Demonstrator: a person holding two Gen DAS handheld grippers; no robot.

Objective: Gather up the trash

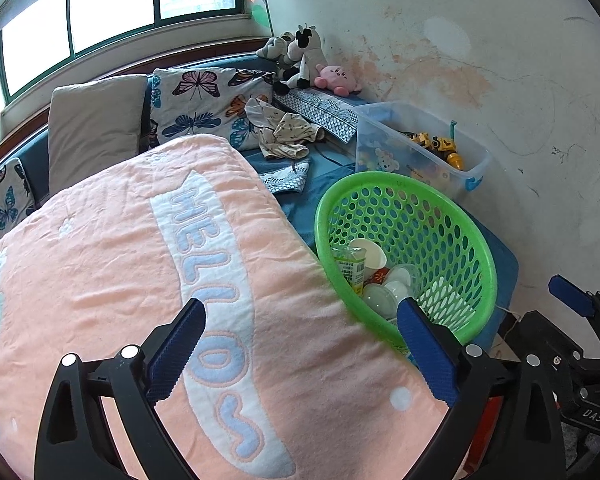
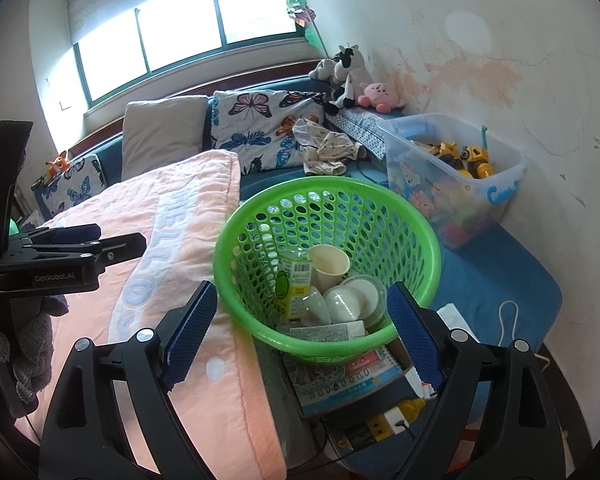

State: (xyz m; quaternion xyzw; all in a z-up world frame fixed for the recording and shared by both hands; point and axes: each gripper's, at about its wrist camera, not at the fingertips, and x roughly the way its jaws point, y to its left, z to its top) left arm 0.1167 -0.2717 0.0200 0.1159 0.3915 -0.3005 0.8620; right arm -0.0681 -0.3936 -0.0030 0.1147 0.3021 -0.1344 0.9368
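Green perforated basket on the blue bedding, tilted, its near rim propped on a stack of printed booklets and its left side pressed against the folded pink "HELLO" blanket. Inside, collected trash: an empty paper cup lying on its side, a green-labelled drink carton, several small clear and white plastic cups, a flat printed packet against the near wall. Left gripper spread wide over the blanket — nothing between the blue pads, the right-hand one overlapping the basket's rim in view. Right gripper likewise wide apart and empty, framing the near side of the basket without touching it. Behind, a clear plastic tub of yellow toy vehicles against the stained wall, butterfly-print cushions, a plain beige pillow, crumpled patterned clothing, and plush toys in the corner under the window. White cord looped on the bedding to the right — a yellow-and-white power strip below the booklets.
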